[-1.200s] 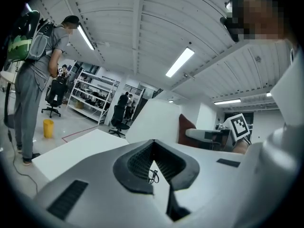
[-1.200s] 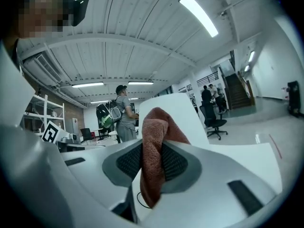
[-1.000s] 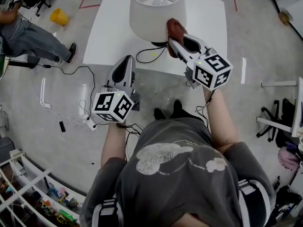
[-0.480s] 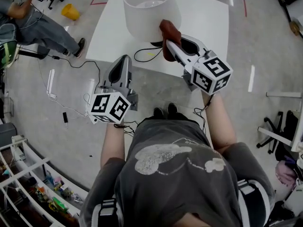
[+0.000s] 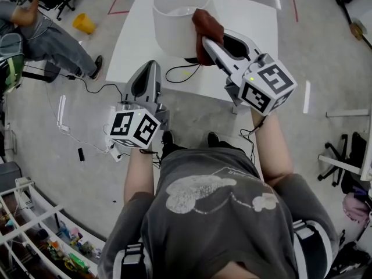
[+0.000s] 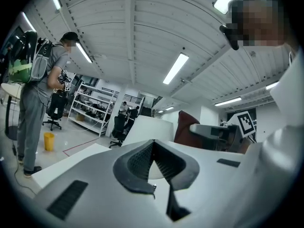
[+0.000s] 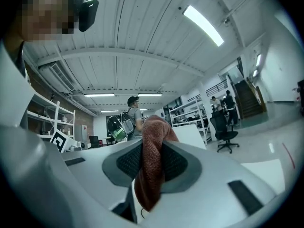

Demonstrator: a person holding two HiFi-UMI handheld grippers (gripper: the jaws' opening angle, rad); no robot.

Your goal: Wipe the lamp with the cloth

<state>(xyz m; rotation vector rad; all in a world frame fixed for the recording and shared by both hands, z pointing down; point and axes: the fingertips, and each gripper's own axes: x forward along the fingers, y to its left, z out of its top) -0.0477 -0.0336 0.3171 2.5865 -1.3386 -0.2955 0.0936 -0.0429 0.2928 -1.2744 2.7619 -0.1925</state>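
Note:
A lamp with a white drum shade [image 5: 174, 19] stands on a white table [image 5: 250, 22]. My right gripper [image 5: 207, 39] is shut on a reddish-brown cloth [image 5: 204, 23], which is pressed against the shade's right side near its upper rim. In the right gripper view the cloth [image 7: 151, 167] hangs between the jaws, with the shade [image 7: 192, 136] just behind it. My left gripper [image 5: 149, 68] is shut and holds nothing; it hovers at the table's front edge, below and left of the lamp. The left gripper view shows the shade [image 6: 145, 126] and the cloth [image 6: 184, 127] ahead.
The lamp's black cord [image 5: 181, 71] loops over the table's front. A person [image 5: 40, 36] stands at the far left beside a yellow bin [image 5: 84, 23]. Cables and a power strip [image 5: 61, 112] lie on the floor at left. Office chairs [image 5: 340, 150] stand at the right.
My right gripper has carried the cloth up the shade's right side, from near its lower rim to near its top rim. The left gripper has risen slightly towards the table edge.

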